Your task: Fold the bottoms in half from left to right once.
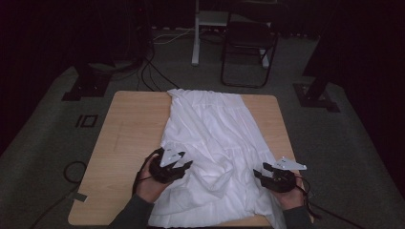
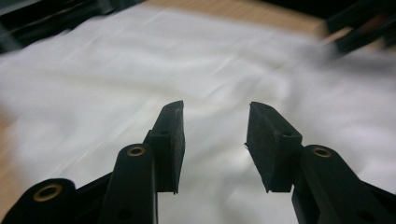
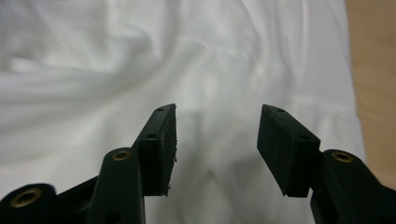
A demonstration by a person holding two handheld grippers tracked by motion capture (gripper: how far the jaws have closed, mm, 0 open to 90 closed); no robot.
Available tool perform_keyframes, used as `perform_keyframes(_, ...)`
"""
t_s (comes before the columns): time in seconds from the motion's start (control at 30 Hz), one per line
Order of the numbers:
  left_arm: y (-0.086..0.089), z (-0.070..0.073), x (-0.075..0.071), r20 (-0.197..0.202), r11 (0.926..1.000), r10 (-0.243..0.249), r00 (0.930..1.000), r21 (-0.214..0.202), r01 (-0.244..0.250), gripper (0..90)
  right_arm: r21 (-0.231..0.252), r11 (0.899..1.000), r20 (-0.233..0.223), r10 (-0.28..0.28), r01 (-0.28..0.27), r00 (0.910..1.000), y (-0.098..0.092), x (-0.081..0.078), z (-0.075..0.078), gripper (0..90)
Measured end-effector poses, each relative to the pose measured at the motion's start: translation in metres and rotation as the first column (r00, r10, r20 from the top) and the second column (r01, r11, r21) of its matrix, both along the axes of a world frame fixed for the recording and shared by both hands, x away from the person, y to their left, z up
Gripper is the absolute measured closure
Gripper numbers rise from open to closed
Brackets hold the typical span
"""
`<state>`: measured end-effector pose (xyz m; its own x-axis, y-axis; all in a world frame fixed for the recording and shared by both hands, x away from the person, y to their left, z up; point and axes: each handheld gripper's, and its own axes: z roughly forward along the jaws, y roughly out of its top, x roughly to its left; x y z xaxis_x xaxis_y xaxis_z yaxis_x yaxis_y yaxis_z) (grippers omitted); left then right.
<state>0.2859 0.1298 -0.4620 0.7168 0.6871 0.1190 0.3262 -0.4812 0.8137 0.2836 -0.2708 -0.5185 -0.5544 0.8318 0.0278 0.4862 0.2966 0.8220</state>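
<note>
no readable text, labels, brands or numbers anywhere in view

White cloth soft, matt, creased into folds, table pale wood, smooth, low sheen, left gripper and right gripper matt black plastic, pads rough-textured, brass-coloured metal rivets.

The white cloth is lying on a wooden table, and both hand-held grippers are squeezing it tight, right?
Not quite. The white cloth does lie on the wooden table, but neither gripper squeezes it. The left gripper view shows the left hand-held gripper with its jaws apart and nothing between them, and the right gripper view shows the same for the right hand-held gripper.
</note>
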Motion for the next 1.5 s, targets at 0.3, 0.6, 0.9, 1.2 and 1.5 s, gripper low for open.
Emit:
perform_keyframes(0.3,0.050,-0.060,-0.015,-0.162,0.9920,0.114,0.9802,0.072,-0.104,56.0,0.018,0.993,0.020,0.114,-0.114,0.9933,0.054,0.004,0.017,45.1)
perform_keyframes(0.6,0.038,-0.090,-0.008,-0.190,0.9869,0.124,0.9739,0.126,-0.102,65.5,-0.042,0.991,-0.092,0.122,-0.127,0.9882,0.094,0.040,-0.011,41.4)
perform_keyframes(0.9,0.032,-0.089,0.027,-0.112,0.9610,0.217,0.9697,0.199,-0.192,84.3,-0.139,0.980,-0.111,0.125,-0.140,0.9860,0.104,0.071,-0.028,83.3)
perform_keyframes(1.2,0.054,-0.073,0.035,-0.093,0.9611,0.262,0.9604,0.114,-0.252,72.5,-0.064,0.997,-0.099,0.043,-0.050,0.9941,0.089,0.087,-0.018,80.9)
perform_keyframes(1.5,0.111,-0.067,-0.005,-0.099,0.9542,0.299,0.9492,0.016,-0.299,51.6,-0.043,0.997,-0.110,0.066,-0.071,0.9917,0.097,0.073,-0.011,52.7)
